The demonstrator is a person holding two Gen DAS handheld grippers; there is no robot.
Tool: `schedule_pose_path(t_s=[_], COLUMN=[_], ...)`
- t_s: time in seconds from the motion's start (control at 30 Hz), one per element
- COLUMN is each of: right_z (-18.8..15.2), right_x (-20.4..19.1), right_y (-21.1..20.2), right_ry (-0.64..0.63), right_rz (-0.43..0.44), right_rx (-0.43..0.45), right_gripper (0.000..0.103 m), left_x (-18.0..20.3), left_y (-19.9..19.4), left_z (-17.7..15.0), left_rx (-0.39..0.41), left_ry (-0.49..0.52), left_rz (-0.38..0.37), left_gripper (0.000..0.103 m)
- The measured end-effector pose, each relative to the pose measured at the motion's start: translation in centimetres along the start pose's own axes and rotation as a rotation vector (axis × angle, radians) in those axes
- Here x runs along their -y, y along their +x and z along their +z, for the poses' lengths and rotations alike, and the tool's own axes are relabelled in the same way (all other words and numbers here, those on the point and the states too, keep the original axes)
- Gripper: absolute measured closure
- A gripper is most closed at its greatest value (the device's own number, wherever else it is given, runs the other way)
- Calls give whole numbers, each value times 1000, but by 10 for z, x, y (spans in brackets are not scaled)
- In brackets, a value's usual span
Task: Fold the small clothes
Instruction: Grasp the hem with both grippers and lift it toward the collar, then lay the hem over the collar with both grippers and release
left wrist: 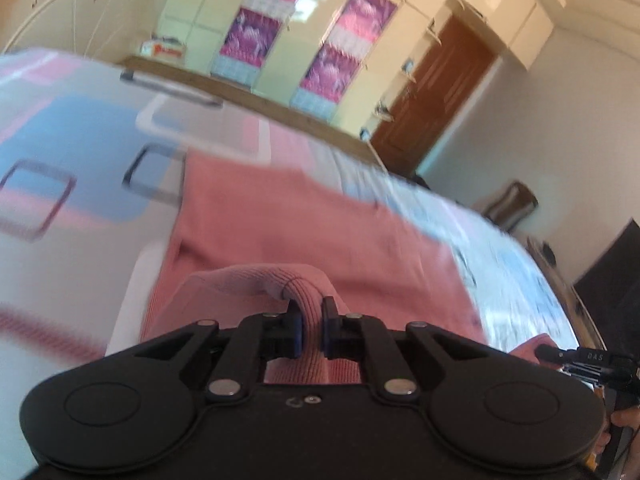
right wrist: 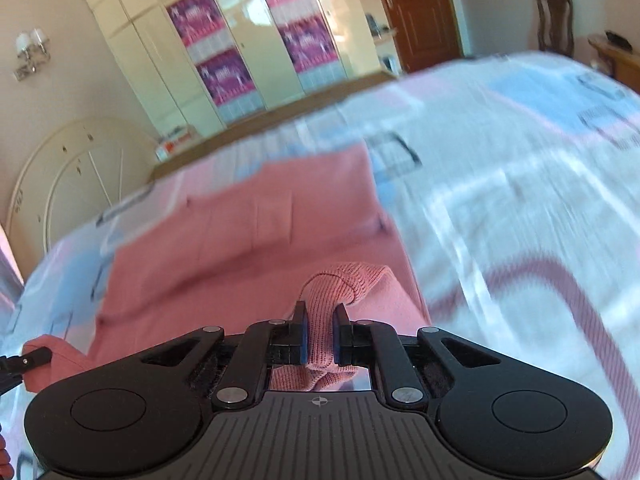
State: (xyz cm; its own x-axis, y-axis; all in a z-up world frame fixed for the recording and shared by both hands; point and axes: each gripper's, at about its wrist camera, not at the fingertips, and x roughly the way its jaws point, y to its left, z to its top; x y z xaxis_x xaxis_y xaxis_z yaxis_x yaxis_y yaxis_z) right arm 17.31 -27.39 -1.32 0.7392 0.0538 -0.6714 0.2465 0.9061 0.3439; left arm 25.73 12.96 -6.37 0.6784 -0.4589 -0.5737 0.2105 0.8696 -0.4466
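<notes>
1. 2 pinches: my left hand-held gripper (left wrist: 311, 320) is clamped on a ribbed fold of the pink knit garment (left wrist: 304, 216).
2. My right hand-held gripper (right wrist: 320, 328) is clamped on another fold.
3. Garment lies spread on the bed (left wrist: 72, 240), over its patterned sheet.

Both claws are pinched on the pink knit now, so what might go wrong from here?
1. The left claw pinches a thick bunched roll of the pink garment; layers could slip out.
2. The right claw grips a similar bunch, so the hem may land uneven.
3. Blur suggests fast motion, which might drag the bedsheet.
</notes>
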Motion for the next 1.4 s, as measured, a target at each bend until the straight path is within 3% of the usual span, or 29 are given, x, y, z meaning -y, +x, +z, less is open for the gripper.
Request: schedule_pose_path(t_s=[0.17,0.3,0.43,0.53,0.63,0.7,0.73,0.8,1.0,1.27,1.33,1.4], right_z=[71,115,132,129,128,131,133,137,144,138,137,137], right_x=[-2,3,12,17,23,26,26,27,21,19,18,17], right_y=[64,127,187,208,217,219,218,215,220,246,251,256], right_ry=[42,75,108,112,126,122,112,82,-47,-122,-150,-182], right_rz=[36,32,6,-16,-21,-25,-39,-51,-57,-28,-22,-16], right_rx=[33,14,-64,-95,-92,-79,-61,-28,-7,-62,-66,-68], right_gripper=[92,92,92,92,91,76,71,59,58,56,54,44], left_x=[7,-4,-14,-20,-27,-33,-35,-36,-29,-35,-38,-42], left_y=[49,98,145,163,168,166,162,154,158,202,212,220], left_z=[51,83,91,87,87,92,94,97,99,103,104,105], left_rx=[66,59,-4,-44,-43,-27,-5,7,-28,-93,-100,-114], left_ry=[-5,-25,-14,8,28,18,16,31,141,176,184,193], left_rz=[47,100,169,208,262,291,296,279,256,285,299,305], left_gripper=[96,96,95,93,69,32,30,30,29,29,29,29])
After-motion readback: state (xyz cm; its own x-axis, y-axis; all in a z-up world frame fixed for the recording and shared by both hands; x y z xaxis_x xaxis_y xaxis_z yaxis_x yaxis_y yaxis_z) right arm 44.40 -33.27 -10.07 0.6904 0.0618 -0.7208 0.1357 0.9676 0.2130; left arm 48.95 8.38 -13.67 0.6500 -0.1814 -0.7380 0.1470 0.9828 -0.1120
